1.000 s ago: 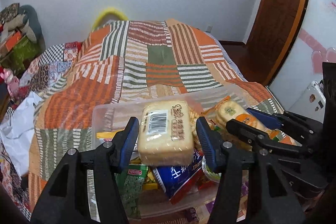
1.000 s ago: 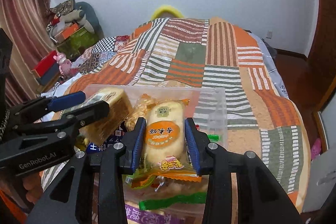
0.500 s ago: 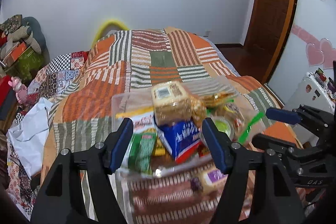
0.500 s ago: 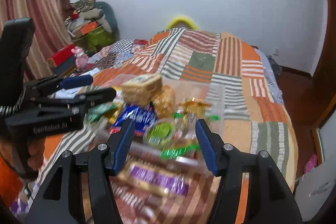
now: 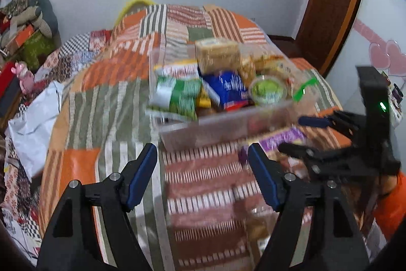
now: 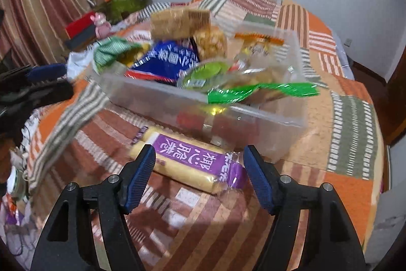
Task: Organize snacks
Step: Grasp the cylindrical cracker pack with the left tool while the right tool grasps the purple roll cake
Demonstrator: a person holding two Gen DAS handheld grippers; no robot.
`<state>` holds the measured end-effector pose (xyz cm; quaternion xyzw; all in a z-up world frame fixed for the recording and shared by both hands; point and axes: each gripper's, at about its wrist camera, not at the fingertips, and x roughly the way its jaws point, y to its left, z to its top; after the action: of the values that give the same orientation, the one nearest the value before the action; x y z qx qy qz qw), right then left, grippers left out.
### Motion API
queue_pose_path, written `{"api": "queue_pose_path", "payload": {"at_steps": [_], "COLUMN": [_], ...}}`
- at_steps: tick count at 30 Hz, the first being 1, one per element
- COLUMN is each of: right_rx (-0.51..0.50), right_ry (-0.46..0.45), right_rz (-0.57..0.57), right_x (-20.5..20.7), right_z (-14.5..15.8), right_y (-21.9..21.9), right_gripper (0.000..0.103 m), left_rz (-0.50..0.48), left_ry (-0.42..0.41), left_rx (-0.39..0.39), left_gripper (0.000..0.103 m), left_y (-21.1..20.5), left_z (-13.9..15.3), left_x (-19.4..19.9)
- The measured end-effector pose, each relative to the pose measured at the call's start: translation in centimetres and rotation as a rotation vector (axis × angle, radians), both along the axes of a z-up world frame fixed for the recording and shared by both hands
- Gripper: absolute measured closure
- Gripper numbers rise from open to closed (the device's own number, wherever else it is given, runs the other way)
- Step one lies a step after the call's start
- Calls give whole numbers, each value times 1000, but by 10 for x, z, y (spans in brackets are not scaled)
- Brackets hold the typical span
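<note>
Left wrist: left gripper spread, empty, short of snack-filled bin. Right wrist: right gripper spread, empty, over purple packet lying on quilt beside bin. Step: likely fetching packet; next, descend and pinch.

purple snack packet reads "椰脆卷"

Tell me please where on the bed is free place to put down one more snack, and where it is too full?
Bare quilt lies right of the clear bin, up to the bed's edge. Another bare stretch lies left of the bin, between it and the white bag. The bin is heaped above its rim. Just before it, the purple snack pack fills the spot ahead of the open right claw.
</note>
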<state>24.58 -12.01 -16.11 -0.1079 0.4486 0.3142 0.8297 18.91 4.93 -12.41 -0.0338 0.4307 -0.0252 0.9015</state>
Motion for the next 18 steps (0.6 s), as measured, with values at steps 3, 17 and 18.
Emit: {"api": "queue_pose_path", "payload": {"at_steps": [3,17,18], "right_rx": [-21,45,50], "right_ry": [-9,114,111], "right_rz": [20,88,88], "right_x": [0,-49,-52], "right_z": [-8,2,4], "right_y": [6,-18,-20], "right_gripper": [35,42,42], "left_rz": [-12,-126,-128], "left_ry": [24,111,122], "left_rx": [12,-61,-64], "left_gripper": [29,29,29], "left_y": [-6,-42,-44], "left_z": [-10,-34,-37], "left_x": [-12,-56,-58]}}
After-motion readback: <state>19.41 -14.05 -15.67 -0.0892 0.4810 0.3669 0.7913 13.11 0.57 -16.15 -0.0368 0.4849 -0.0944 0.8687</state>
